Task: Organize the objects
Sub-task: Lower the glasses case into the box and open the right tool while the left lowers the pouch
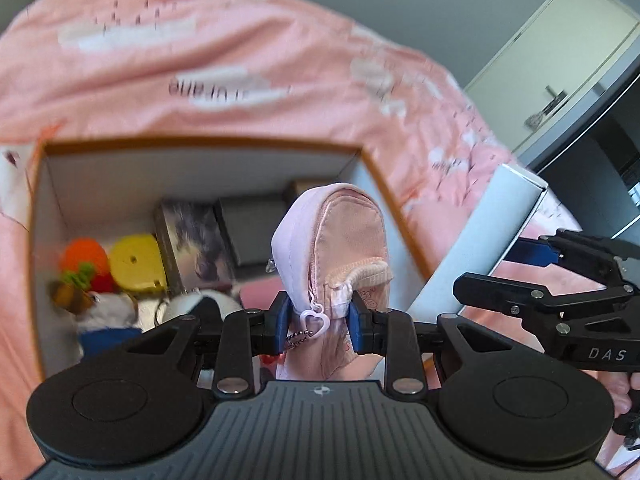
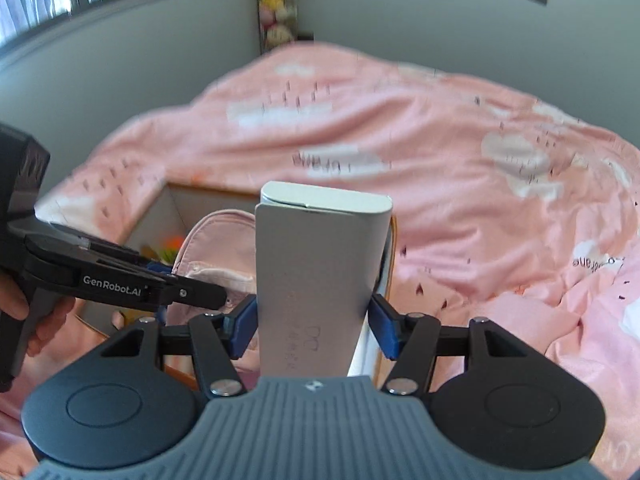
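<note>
Open box on the pink bedspread holds plush toys and small boxes; left gripper clamps a pink pouch above it; right gripper, marked "DAS", grips a white carton.

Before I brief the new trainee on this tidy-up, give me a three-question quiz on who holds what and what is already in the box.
1. True or false: the left gripper is shut on the pink pouch.
2. What does the right gripper hold? A) a yellow toy B) a white carton C) nothing
3. Fill in: the yellow toy and orange plush lie inside the open ____ on the pink bedspread.

Key: 1 true; 2 B, the white carton, clamped between the blue pads; 3 box.
</note>
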`<state>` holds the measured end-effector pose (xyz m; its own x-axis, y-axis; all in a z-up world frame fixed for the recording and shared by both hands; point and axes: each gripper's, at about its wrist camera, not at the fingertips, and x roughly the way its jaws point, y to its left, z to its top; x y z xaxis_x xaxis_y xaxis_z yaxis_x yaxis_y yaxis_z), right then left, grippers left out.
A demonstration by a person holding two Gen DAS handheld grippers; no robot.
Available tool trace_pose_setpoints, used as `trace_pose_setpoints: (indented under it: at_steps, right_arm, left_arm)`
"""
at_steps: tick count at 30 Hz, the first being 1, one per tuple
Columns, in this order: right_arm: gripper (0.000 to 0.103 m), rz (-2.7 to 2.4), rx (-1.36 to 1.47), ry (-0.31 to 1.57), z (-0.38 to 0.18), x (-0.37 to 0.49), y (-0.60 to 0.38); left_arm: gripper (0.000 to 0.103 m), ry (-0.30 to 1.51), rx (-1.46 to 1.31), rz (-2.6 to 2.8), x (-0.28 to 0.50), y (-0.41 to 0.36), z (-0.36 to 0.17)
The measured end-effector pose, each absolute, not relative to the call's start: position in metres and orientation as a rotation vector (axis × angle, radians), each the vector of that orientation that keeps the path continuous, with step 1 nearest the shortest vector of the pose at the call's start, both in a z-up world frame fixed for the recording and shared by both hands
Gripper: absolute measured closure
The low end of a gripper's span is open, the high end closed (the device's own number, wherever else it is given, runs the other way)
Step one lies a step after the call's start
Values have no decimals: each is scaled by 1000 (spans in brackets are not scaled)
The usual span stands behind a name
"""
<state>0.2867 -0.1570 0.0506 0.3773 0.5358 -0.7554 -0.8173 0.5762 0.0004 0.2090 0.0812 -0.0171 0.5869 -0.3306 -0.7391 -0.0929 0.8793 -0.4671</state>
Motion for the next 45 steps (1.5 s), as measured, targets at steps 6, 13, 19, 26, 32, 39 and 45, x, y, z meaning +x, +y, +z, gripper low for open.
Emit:
trace_pose_setpoints:
  at_steps: [6, 13, 19, 26, 32, 39, 45]
  right_arm:
    - [42, 862, -497, 906, 12, 302, -144]
    - [42, 858, -599, 1019, -16, 313, -124]
    - [42, 857, -655, 1094, -35, 321, -108]
    - [42, 855, -637, 1107, -30, 327, -103]
    - [43, 866, -615, 1069, -17, 335, -103]
    - [55, 879, -629, 1003, -13, 342, -98]
    - [57, 924, -641, 989, -17, 338, -99]
  left_arm:
    - [70, 1046, -533, -155, 222, 79, -52]
    - [68, 1058, -415, -127, 224, 71, -53]
    - [65, 1063, -334, -98, 224, 61, -51]
    - [64, 1070, -347, -113, 228, 65, -51]
    - [61, 1065, -315, -106, 231, 60, -50]
    - [44, 1041, -310, -108, 228, 61, -42]
    - [65, 1077, -341, -152, 225, 65, -38]
